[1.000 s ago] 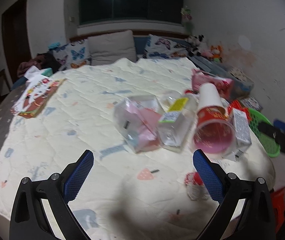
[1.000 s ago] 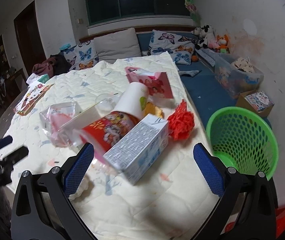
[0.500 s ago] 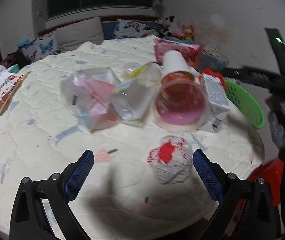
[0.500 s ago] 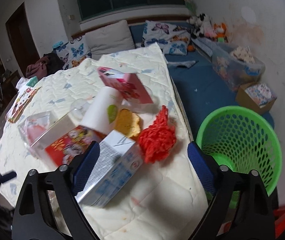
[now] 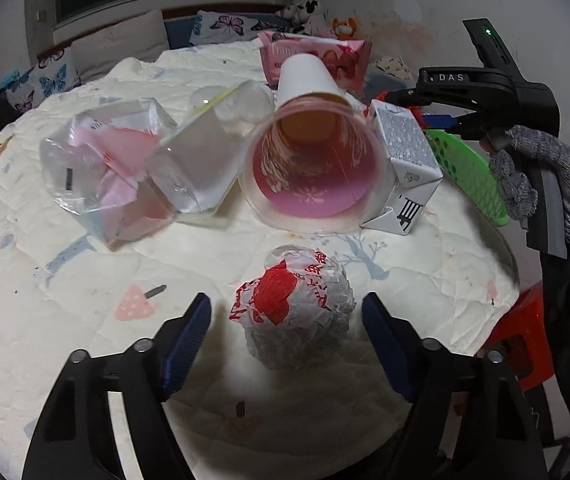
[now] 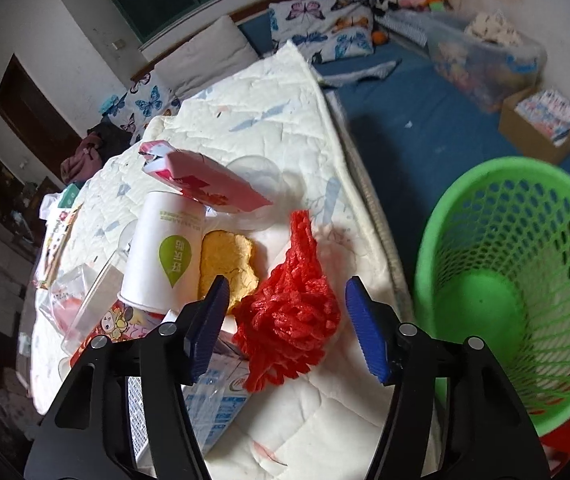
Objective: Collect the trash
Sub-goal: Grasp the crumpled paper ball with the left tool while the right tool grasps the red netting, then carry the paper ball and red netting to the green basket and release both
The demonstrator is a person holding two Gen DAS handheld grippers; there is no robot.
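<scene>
A crumpled white-and-red wrapper ball [image 5: 297,308] lies on the quilt between the blue pads of my left gripper [image 5: 287,316]. Its jaws are closing, with a gap on each side of the ball. A bunched red mesh net [image 6: 289,320] sits between the pads of my right gripper [image 6: 285,304], whose jaws are also closing without touching it. Behind the wrapper lie a red cup [image 5: 313,168] nested with a white paper cup [image 5: 305,76], a milk carton [image 5: 405,160], a clear bottle [image 5: 205,152] and a clear bag [image 5: 105,172].
A green perforated basket [image 6: 525,280] stands on the floor right of the bed. Its rim [image 5: 469,168] shows past a gloved hand [image 5: 541,176]. A pink packet [image 6: 205,184] and a yellow crust [image 6: 225,268] lie by the net. A red stool [image 5: 521,344] stands by the bed edge.
Both grippers dropped closer to the quilt and their jaws narrowed. The left one now straddles the wrapper ball. The right one shifted right, off the carton, to straddle the red net.
</scene>
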